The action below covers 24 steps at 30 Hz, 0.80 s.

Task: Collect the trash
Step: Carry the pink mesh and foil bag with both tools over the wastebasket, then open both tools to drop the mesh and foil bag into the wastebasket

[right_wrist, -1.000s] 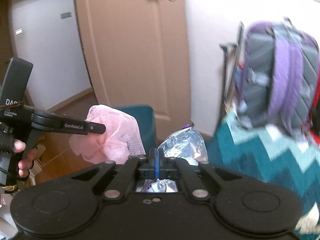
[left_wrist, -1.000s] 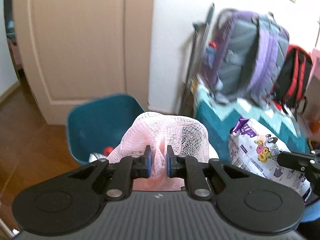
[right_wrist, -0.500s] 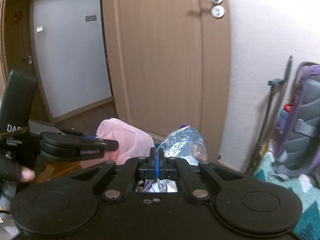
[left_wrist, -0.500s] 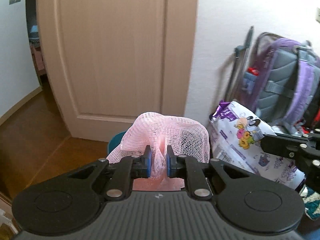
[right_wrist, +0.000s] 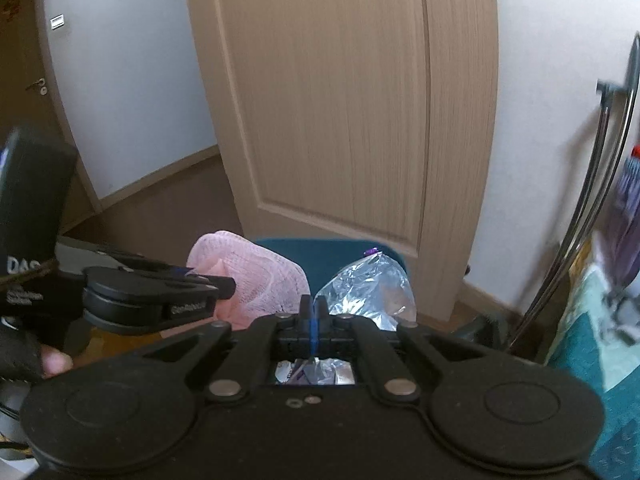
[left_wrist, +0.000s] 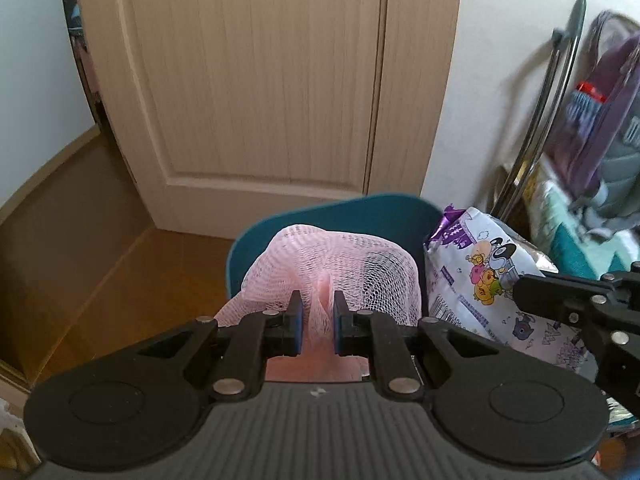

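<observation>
My left gripper [left_wrist: 314,312] is shut on a pink foam net [left_wrist: 340,272], which hangs in front of the teal bin [left_wrist: 360,208]. To its right hangs an empty snack bag [left_wrist: 480,272] printed with cartoon figures, with my right gripper [left_wrist: 520,292] pinching its edge. In the right wrist view the right gripper [right_wrist: 314,312] is shut on the silvery side of the snack bag [right_wrist: 368,284]. The left gripper [right_wrist: 228,282] shows there from the side with the pink net [right_wrist: 256,276] over the teal bin [right_wrist: 320,256]. The bin's inside is hidden.
A pale wooden door [left_wrist: 260,80] stands right behind the bin, white wall [left_wrist: 492,60] to its right. Metal tubes [left_wrist: 540,112] lean against the wall beside a purple-grey backpack [left_wrist: 608,120] on a teal zigzag cloth [left_wrist: 572,252]. Brown wooden floor [left_wrist: 120,280] lies left.
Both grippers have moved toward the door and lower, each still holding its trash. The bin, hidden behind the net half a second ago, shows again right behind it.
</observation>
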Each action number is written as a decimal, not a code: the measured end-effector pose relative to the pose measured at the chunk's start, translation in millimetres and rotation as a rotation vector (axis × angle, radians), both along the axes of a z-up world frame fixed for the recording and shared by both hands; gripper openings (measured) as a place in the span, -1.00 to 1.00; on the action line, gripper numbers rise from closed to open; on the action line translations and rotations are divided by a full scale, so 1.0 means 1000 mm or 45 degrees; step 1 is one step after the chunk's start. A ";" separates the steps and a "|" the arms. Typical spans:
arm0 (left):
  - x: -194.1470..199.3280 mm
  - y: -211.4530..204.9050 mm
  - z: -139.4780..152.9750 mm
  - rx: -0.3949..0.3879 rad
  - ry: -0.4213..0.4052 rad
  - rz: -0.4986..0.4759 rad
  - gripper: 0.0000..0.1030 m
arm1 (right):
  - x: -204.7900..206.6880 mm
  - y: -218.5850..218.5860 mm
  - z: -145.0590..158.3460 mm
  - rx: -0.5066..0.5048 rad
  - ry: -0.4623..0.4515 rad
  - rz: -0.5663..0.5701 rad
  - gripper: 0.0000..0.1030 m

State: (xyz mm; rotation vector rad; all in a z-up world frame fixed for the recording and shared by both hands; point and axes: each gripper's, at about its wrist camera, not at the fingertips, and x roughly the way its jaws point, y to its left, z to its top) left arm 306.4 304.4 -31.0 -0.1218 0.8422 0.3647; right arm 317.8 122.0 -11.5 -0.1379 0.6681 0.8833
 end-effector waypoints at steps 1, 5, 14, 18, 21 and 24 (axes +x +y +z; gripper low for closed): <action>0.005 -0.001 -0.005 -0.001 0.010 -0.007 -0.73 | 0.003 0.002 -0.006 -0.014 0.006 0.003 -1.00; 0.013 0.003 -0.025 -0.034 0.058 -0.035 -0.73 | 0.015 0.010 -0.023 -0.047 0.055 -0.007 -1.00; 0.023 -0.006 -0.062 -0.101 0.167 -0.076 -0.71 | 0.020 0.015 -0.033 -0.093 0.073 -0.019 -0.68; 0.020 -0.008 -0.064 -0.141 0.175 -0.068 -0.48 | 0.018 0.011 -0.030 -0.095 0.086 -0.026 -0.58; 0.018 -0.009 -0.060 -0.164 0.156 -0.050 -0.11 | 0.017 0.006 -0.025 -0.078 0.084 -0.043 -0.40; 0.014 -0.012 -0.050 -0.168 0.122 -0.039 0.10 | 0.011 -0.002 -0.017 -0.064 0.078 -0.051 -0.36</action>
